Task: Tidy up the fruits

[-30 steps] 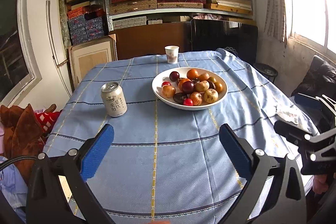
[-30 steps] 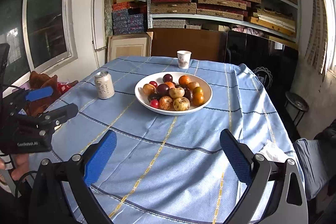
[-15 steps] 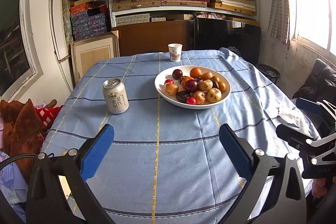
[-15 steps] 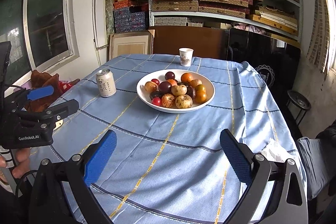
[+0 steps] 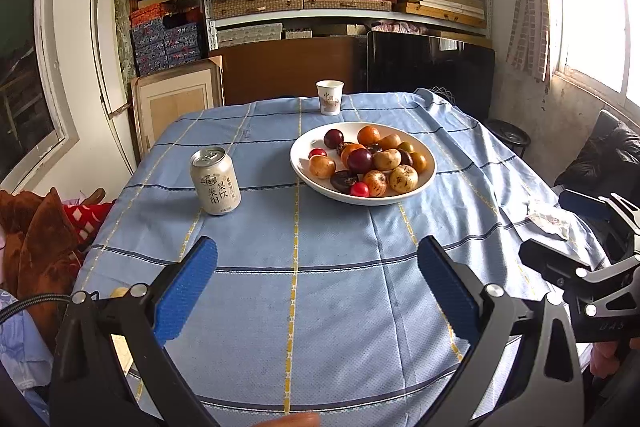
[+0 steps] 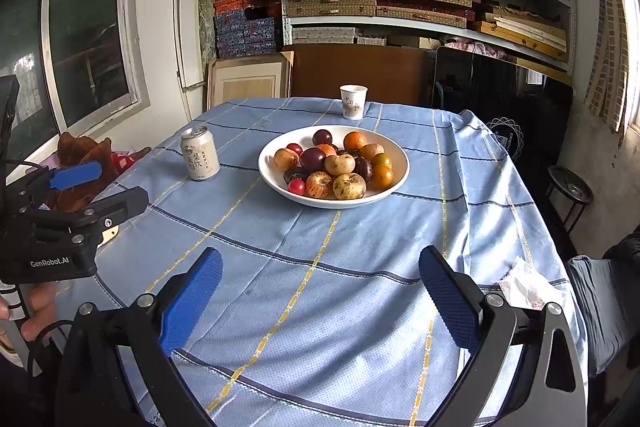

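Note:
A white bowl (image 5: 424,183) (image 6: 276,183) heaped with several fruits sits mid-table on the blue cloth: oranges, dark plums, speckled apples and small red ones. My left gripper (image 5: 318,261) hovers over the near table edge, well short of the bowl, open and holding nothing. My right gripper (image 6: 320,269) hangs likewise near the front edge, open and empty. Each gripper shows at the side of the other's view: the right one (image 5: 580,259), the left one (image 6: 80,187).
A drink can (image 5: 216,181) (image 6: 199,153) stands left of the bowl, a paper cup (image 5: 329,97) (image 6: 353,101) behind it. A crumpled tissue (image 5: 548,223) (image 6: 524,287) lies at the right edge. Shelves of boxes fill the back wall; a stool (image 6: 570,191) stands right.
Both views have shifted slightly; the bowl and can sit a little higher and nearer in frame. Both grippers stay open and empty.

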### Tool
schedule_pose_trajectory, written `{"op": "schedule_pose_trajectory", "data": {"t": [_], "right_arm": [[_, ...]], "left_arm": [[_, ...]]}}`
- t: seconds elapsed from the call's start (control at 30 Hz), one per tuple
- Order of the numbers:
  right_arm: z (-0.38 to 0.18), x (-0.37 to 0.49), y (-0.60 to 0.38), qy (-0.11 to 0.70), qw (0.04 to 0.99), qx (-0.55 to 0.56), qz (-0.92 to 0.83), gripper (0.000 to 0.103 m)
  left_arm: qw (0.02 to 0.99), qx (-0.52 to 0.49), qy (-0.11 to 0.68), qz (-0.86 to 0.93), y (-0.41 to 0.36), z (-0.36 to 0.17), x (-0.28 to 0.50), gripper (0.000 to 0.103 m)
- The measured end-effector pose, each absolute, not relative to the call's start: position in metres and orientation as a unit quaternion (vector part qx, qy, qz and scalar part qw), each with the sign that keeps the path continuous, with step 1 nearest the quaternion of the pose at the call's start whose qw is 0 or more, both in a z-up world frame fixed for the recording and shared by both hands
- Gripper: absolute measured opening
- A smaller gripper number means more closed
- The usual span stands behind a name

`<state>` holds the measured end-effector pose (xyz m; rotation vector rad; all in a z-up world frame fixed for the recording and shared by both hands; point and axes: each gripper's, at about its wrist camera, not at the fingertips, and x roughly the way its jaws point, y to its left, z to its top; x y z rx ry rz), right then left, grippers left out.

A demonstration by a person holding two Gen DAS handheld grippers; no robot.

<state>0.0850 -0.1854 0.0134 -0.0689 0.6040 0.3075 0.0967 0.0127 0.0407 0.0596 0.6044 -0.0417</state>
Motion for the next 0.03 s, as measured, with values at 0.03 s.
{"op": "schedule_pose_trajectory", "data": {"t": [0.03], "right_arm": [[0.0135, 0.085, -0.1854, 0.296, 0.943, -0.034, 0.151, 0.099]], "left_arm": [[0.954, 0.029, 0.297, -0.021, 0.0132, 0.0407, 0.0969, 0.098]]}}
